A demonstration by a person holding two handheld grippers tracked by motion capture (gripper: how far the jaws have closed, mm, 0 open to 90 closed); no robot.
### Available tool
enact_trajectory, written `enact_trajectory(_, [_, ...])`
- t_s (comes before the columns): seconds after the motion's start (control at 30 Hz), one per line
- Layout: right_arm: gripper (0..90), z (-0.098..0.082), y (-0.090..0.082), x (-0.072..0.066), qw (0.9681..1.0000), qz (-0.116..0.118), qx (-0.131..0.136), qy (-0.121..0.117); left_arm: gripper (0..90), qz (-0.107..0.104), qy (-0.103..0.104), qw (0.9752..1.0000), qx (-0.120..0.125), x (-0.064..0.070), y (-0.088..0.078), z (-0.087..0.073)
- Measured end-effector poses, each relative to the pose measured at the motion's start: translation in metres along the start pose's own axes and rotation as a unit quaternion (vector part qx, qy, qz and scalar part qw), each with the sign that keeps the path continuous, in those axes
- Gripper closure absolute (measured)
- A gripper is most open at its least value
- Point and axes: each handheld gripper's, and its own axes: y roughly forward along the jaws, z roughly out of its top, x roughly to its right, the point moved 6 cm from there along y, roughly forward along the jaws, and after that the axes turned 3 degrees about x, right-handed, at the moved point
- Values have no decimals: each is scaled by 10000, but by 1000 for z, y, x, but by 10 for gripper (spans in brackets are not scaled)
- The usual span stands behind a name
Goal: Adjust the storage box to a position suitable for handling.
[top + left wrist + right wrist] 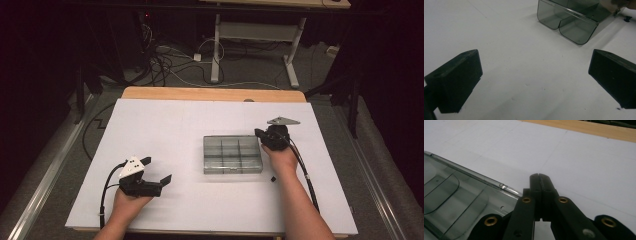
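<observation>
A clear grey plastic organiser box (232, 154) with several compartments lies shut on the white table top (180, 125), right of centre. My right gripper (261, 134) hovers at the box's far right corner, its jaws pressed together with nothing between them; in the right gripper view the closed tips (540, 178) stand just past the box's lid edge (474, 178). My left gripper (157, 172) rests near the front left of the table, jaws wide apart and pointing towards the box. In the left gripper view its fingers (456, 80) frame bare table, with the box (571, 20) farther off.
A small black part (273, 178) lies on the table just right of the box's near corner, beside my right wrist. A wooden strip (215, 94) runs along the table's far edge. Beyond it are cables (165, 60) and a desk frame (255, 35) on the floor.
</observation>
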Motion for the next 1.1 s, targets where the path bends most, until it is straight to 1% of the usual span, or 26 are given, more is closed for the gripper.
enact_trajectory(0.1, [900, -3, -3, -16, 9999, 135, -56, -75, 0, -27, -10, 10000, 55, 1, -1, 1])
enact_trajectory(0.17, [900, -4, -4, -25, 9997, 173, -90, -163, 0, -32, -34, 10000, 63, 1, -1, 1])
enact_trajectory(0.2, [900, -3, -6, -28, 9996, 130, -75, -244, 0, -31, -63, 9999, 72, 1, -1, 1])
enact_trajectory(0.23, [900, -2, -8, -29, 9995, 86, -30, -294, 0, -31, -67, 9999, 71, 0, -1, 2])
enact_trajectory(0.3, [900, 1, -15, -28, 9997, 134, 50, -182, 0, -28, -54, 10000, 78, 0, -2, 2])
enact_trajectory(0.4, [900, -1, -33, -26, 9998, 9, 133, -166, 0, -36, -83, 9999, 71, 0, -1, 2])
enact_trajectory(0.47, [900, -7, -44, -25, 9997, -75, 166, -143, 0, -40, -107, 9999, 47, 0, -1, 2])
enact_trajectory(0.53, [900, -17, -59, -27, 9996, -95, 254, -54, 0, -41, -104, 9999, 20, 0, -1, 2])
enact_trajectory(0.6, [900, -27, -71, -30, 9991, -128, 408, 13, 0, -50, -83, 10000, -2, 0, 0, 1])
enact_trajectory(0.63, [900, -31, -76, -33, 9990, -109, 434, 33, 0, -54, -74, 10000, -2, 0, 0, 1])
enact_trajectory(0.73, [900, -40, -84, -39, 9992, -64, 397, -6, 0, -65, -55, 10000, 1, 1, 0, 1])
enact_trajectory(0.87, [900, -46, -85, -41, 9994, -59, 329, -32, 0, -42, -85, 10000, -4, 0, 1, 2])
enact_trajectory(0.97, [900, -48, -76, -44, 9998, 98, 162, -81, 0, -15, -90, 10000, 21, -1, 1, 2])
enact_trajectory(1.0, [900, -50, -72, -48, 9997, 197, 72, -118, 0, -12, -88, 10000, 30, -1, 1, 2])
enact_trajectory(1.1, [900, -51, -65, -55, 9994, 221, -24, -252, 0, -26, -44, 10000, 36, 0, 0, 2])
